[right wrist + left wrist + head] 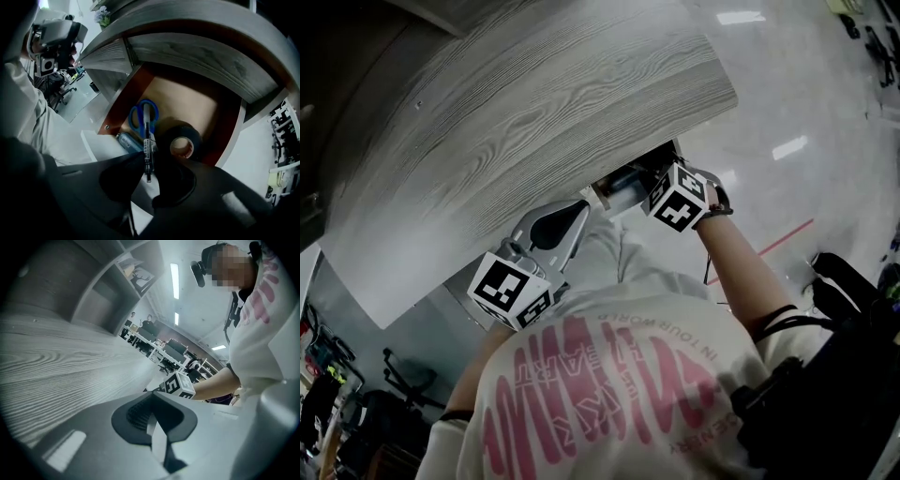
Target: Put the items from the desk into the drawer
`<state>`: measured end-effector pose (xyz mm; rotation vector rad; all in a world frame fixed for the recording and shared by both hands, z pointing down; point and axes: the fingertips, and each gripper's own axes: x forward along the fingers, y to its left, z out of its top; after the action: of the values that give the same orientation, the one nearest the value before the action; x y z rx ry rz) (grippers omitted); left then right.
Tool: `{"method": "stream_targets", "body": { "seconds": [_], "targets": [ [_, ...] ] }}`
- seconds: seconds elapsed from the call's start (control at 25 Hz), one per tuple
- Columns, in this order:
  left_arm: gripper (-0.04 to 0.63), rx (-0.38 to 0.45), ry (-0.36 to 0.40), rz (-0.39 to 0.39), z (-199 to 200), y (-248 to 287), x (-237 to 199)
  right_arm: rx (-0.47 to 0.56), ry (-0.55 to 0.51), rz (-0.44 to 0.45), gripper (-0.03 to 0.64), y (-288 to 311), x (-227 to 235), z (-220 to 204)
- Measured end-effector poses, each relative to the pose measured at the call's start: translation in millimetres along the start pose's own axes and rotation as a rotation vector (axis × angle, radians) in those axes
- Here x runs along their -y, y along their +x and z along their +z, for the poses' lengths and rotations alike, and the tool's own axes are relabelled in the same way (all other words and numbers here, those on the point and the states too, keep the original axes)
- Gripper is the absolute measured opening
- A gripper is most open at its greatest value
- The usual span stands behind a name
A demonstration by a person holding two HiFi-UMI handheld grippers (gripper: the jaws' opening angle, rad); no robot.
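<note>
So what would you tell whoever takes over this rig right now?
The left tool is shut and empty, by the edge of the desk top.
The right tool is shut on a black pen, pointing steeply down over the open drawer.
In the drawer: blue scissors, black tape roll, blue tube.
Done: those three stowed.
To do: release the pen into the drawer. The desk top in view shows nothing more, but check the rest.

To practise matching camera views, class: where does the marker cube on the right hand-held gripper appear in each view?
Head view: cube right of centre, by the desk edge.
Left gripper view: cube just below centre.
Right gripper view: not in it.
Shared landmark: grey wood-grain desk.
</note>
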<state>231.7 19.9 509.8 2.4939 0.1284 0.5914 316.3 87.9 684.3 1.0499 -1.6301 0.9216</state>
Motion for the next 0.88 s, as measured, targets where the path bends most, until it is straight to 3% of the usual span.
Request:
{"method": "stream_targets", "body": {
  "seconds": [0.28,0.6,0.88],
  "targets": [
    [0.020,0.023,-0.020,0.005,-13,-10,-6,-0.046,0.005,-0.058,0.061,14,12,0],
    [0.020,0.033,-0.037,-0.002,-19,-8,-4,0.022,0.012,-0.086,0.061,9,12,-2],
    [0.020,0.018,-0.025,-0.020,-19,-4,0,0.020,0.026,-0.050,0.077,10,10,-2]
  ]
}}
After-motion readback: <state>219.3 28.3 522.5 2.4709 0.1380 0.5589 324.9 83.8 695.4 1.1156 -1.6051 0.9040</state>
